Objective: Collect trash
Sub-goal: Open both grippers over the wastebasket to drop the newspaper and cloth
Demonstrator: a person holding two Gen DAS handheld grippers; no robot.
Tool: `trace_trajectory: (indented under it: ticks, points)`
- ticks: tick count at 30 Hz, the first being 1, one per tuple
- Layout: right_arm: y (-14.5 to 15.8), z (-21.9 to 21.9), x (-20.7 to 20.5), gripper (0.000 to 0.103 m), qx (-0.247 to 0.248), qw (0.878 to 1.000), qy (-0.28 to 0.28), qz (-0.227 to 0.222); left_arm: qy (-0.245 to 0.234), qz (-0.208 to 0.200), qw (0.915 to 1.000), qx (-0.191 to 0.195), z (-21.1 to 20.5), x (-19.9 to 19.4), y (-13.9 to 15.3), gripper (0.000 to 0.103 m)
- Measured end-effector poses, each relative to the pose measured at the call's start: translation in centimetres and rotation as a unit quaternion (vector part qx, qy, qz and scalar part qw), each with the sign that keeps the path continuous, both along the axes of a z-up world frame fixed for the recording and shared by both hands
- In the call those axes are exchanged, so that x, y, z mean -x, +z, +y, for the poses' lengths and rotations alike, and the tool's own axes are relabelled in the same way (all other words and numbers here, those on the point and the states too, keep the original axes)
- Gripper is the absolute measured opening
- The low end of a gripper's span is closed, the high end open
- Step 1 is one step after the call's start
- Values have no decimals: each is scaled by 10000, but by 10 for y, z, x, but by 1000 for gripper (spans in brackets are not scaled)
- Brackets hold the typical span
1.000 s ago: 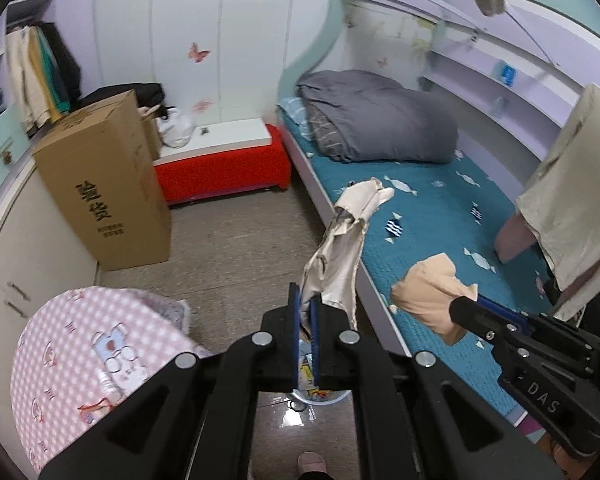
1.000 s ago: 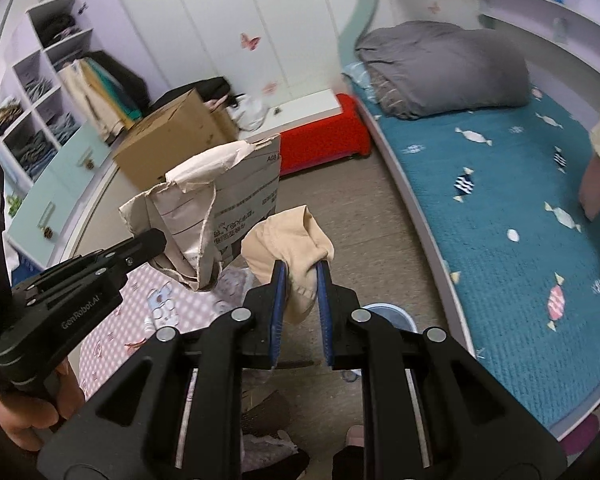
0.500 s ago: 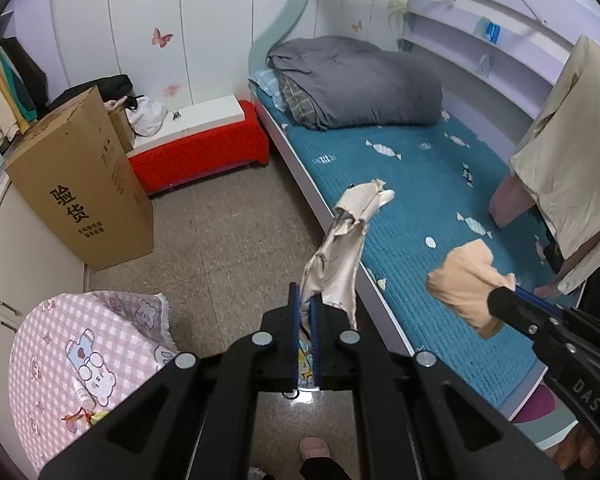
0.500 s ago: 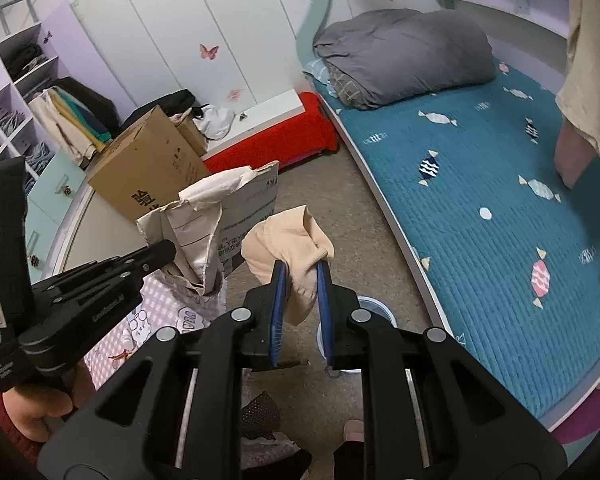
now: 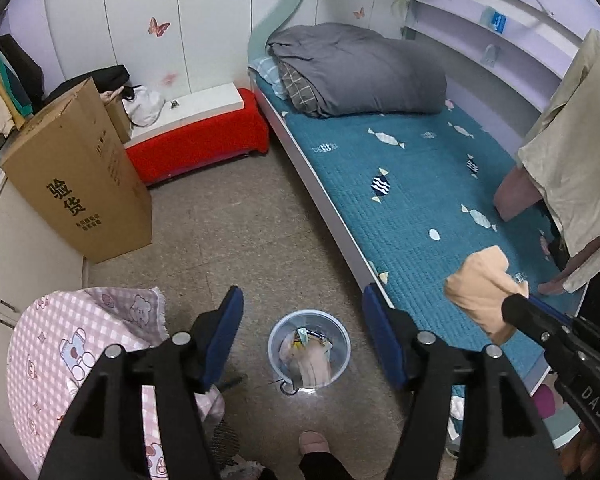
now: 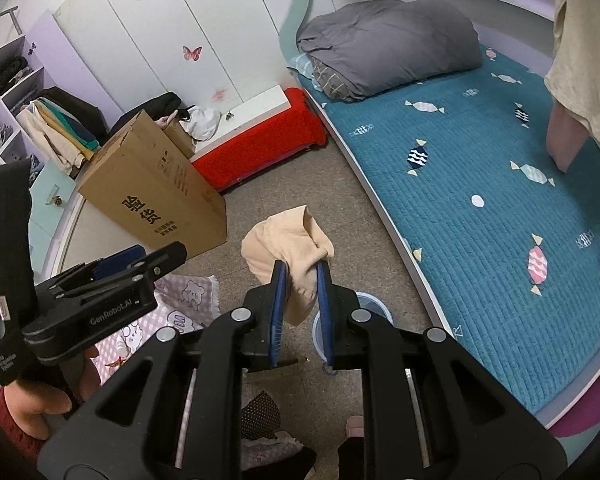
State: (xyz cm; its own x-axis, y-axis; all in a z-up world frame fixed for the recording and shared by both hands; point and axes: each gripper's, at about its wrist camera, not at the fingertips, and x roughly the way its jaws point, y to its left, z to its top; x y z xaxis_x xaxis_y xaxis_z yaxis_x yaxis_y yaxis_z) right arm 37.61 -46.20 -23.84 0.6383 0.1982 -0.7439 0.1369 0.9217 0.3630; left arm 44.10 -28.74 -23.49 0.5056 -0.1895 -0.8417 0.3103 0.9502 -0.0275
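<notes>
Beige crumpled paper point(image 6: 290, 248) is pinched between the blue pads of the right tool point(image 6: 302, 304), bunching out above the fingertips and hanging a little way down between them. Below and just beyond that tool, the rim of the clear waste bin point(image 6: 374, 306) shows on the floor. From the left wrist view, the left tool point(image 5: 302, 324) stands spread wide and holds nothing, directly over the bin point(image 5: 278, 350), which has paper scraps point(image 5: 312, 360) inside. The same beige paper point(image 5: 482, 286) appears to the right of the left tool, over the edge of the teal bed point(image 5: 412, 184). A pink checked cloth point(image 5: 60, 344) lies beside the bin.
</notes>
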Motion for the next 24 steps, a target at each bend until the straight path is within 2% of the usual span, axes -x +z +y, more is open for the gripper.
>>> trace_trajectory:
  ticks: [14, 22, 24]
  points:
    - [5, 26, -8, 16, -10, 9995, 305, -81, 364, -386, 9985, -145, 28, 13, 22, 76]
    - [7, 45, -21, 16, -19, 9986, 498, -154, 615, -583, 9959, -305, 47, 15, 32, 79]
    - [6, 49, -26, 19, -24, 9985, 519, -181, 676, -614, 9952, -337, 53, 15, 34, 80]
